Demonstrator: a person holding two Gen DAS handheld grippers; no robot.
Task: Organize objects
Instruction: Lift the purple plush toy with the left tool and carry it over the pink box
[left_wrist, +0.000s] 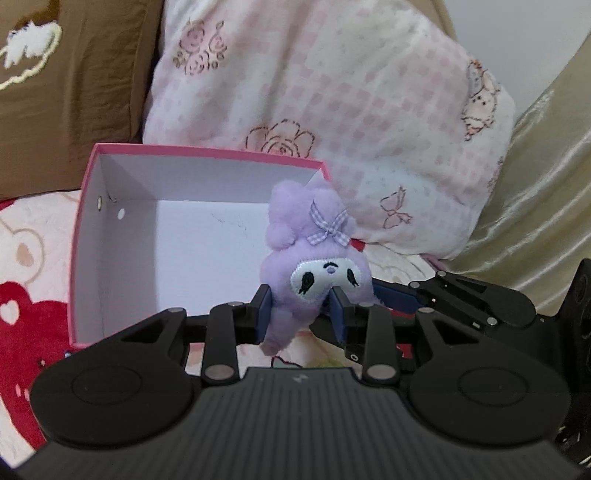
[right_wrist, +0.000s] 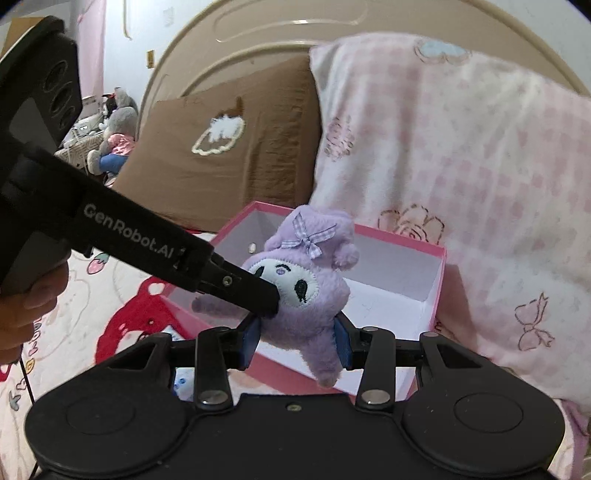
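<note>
Purple plush toy (left_wrist: 314, 273) sits clamped between both hand-held grippers, left (left_wrist: 302, 314) and right (right_wrist: 295, 338), above pink box (left_wrist: 88, 206).

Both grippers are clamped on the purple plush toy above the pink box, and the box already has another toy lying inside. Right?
Not quite: the pink box is empty, as the left wrist view shows. Both the left gripper and right gripper do clamp the purple plush toy above it.

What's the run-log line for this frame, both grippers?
left gripper: shut on purple plush toy | right gripper: shut on purple plush toy | pink box: open, empty
</note>
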